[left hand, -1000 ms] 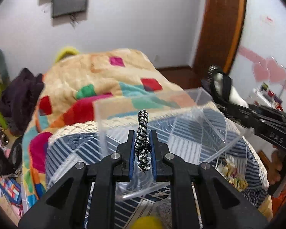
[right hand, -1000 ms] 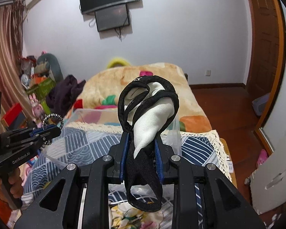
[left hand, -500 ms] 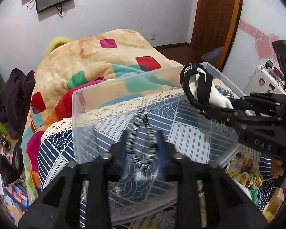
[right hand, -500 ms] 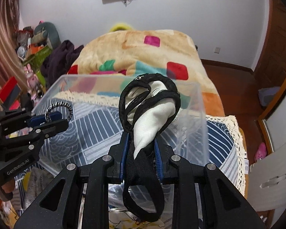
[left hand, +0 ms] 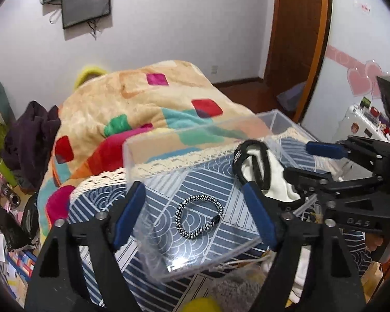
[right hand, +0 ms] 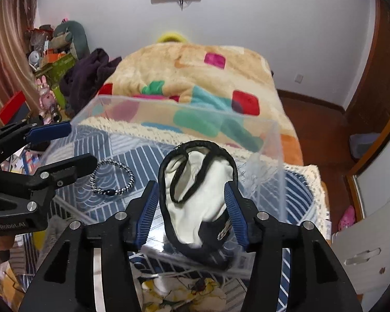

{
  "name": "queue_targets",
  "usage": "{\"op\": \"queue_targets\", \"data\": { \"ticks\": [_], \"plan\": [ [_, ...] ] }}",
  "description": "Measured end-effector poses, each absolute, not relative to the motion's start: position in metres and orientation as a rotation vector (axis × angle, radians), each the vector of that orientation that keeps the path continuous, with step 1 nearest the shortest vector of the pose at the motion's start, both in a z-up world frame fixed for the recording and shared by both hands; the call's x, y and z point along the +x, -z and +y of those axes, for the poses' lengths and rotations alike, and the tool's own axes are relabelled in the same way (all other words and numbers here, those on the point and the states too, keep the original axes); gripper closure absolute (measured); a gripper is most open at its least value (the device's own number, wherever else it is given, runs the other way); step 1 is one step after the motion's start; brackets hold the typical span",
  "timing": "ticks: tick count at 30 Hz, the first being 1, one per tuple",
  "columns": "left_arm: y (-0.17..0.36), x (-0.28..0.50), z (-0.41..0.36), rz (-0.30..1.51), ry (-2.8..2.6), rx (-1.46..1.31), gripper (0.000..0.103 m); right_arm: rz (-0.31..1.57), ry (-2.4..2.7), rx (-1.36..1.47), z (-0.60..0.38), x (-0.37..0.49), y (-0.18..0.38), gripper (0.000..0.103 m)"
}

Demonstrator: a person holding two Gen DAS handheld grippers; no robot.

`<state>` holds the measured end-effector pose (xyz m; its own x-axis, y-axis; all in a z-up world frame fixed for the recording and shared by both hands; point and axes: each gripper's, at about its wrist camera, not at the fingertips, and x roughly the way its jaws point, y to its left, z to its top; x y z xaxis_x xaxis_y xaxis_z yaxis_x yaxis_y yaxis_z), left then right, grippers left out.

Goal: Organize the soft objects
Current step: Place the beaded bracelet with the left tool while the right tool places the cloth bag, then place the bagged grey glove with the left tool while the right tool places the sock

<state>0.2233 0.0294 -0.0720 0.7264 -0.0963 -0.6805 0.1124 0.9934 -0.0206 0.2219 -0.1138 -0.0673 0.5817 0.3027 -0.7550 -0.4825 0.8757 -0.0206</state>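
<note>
A clear plastic box (left hand: 195, 132) (right hand: 184, 105) stands on the blue patterned cloth on the bed. A black-and-white braided hair tie (left hand: 199, 215) (right hand: 111, 178) lies flat on the box floor. My left gripper (left hand: 195, 208) is open above it, empty; it also shows in the right wrist view (right hand: 72, 145). A white cloth with black trim (right hand: 197, 195) (left hand: 262, 171) lies in the right part of the box. My right gripper (right hand: 192, 205) (left hand: 322, 161) is open with its fingers either side of the cloth, which looks released.
A colourful blanket (left hand: 143, 104) covers the bed behind the box. Dark clothes (left hand: 31, 135) and clutter lie at the left. A wooden door (left hand: 296, 39) and a white cabinet (right hand: 371, 236) are at the right. Soft items (left hand: 236, 286) lie in front of the box.
Both grippers moved over the box and opened. The hair tie dropped from the left gripper onto the box floor. The right gripper let go of the white cloth, which sank into the box.
</note>
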Motion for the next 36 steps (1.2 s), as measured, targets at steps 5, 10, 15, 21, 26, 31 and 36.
{"op": "queue_targets", "data": {
  "ticks": [5,10,15,21,26,31,36],
  "plan": [
    [0.060,0.195,0.030,0.692,0.107,0.024,0.014,0.712,-0.440,-0.221,-0.125,0.199,0.045,0.032],
    [0.061,0.167,0.027,0.673,0.123,0.021,0.012,0.648,-0.459,-0.203,-0.134,0.174,0.034,0.029],
    [0.069,0.147,0.023,0.677,0.135,0.010,0.012,0.623,-0.470,-0.222,-0.129,0.154,0.042,0.029],
    [0.087,0.130,0.018,0.689,0.141,0.011,0.014,0.660,-0.528,-0.181,-0.121,0.141,0.060,0.029],
    [0.101,0.124,0.019,0.726,0.183,-0.022,0.034,0.728,-0.601,-0.131,-0.120,0.134,0.079,0.037],
    [0.115,0.125,0.019,0.772,0.206,-0.042,0.041,0.798,-0.642,-0.099,-0.117,0.132,0.096,0.047],
    [0.125,0.125,0.014,0.784,0.219,-0.032,0.041,0.827,-0.655,-0.107,-0.108,0.132,0.107,0.048]
  ]
}}
